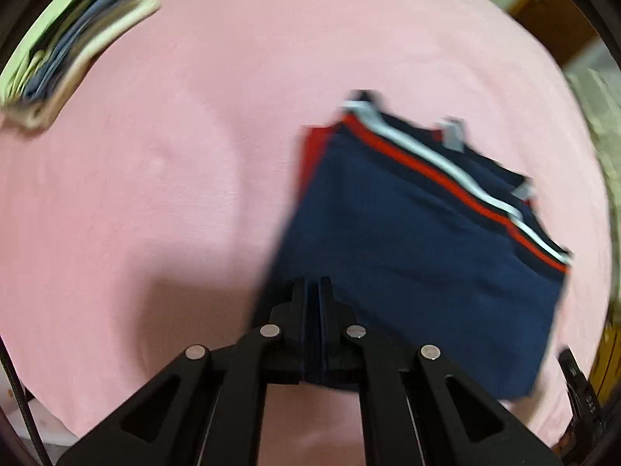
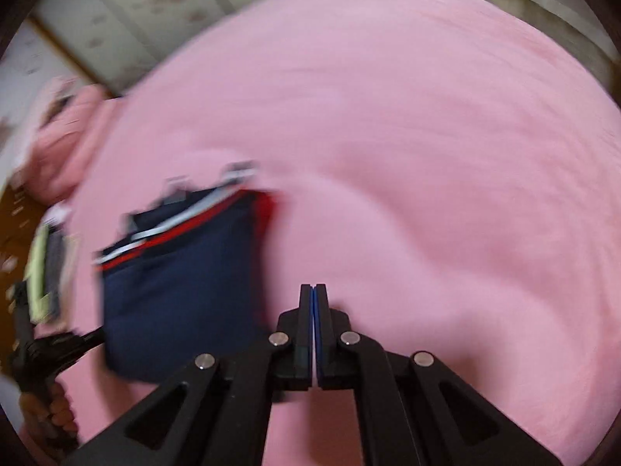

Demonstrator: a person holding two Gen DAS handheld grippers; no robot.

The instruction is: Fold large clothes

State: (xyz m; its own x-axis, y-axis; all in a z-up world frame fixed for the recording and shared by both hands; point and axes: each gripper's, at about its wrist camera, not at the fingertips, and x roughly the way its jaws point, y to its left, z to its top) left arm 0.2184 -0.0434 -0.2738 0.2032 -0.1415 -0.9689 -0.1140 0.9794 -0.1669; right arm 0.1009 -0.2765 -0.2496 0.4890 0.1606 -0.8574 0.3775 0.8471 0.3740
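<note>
A folded navy garment (image 1: pixel 407 240) with red and white stripes hangs over the pink bed sheet (image 1: pixel 174 155). My left gripper (image 1: pixel 312 283) is shut on the garment's near edge, with navy cloth pinched between the fingers. In the right wrist view the same garment (image 2: pixel 174 291) shows at the left, and the left gripper (image 2: pixel 93 339) reaches it from the left. My right gripper (image 2: pixel 313 289) is shut and empty, to the right of the garment above the sheet (image 2: pixel 427 155). Both views are motion-blurred.
A stack of folded clothes (image 1: pixel 77 42) lies at the far left of the bed; it also shows in the right wrist view (image 2: pixel 46 272). A pink bundle (image 2: pixel 66 136) sits by the bed's edge. A wall and wooden furniture (image 1: pixel 543 4) stand beyond.
</note>
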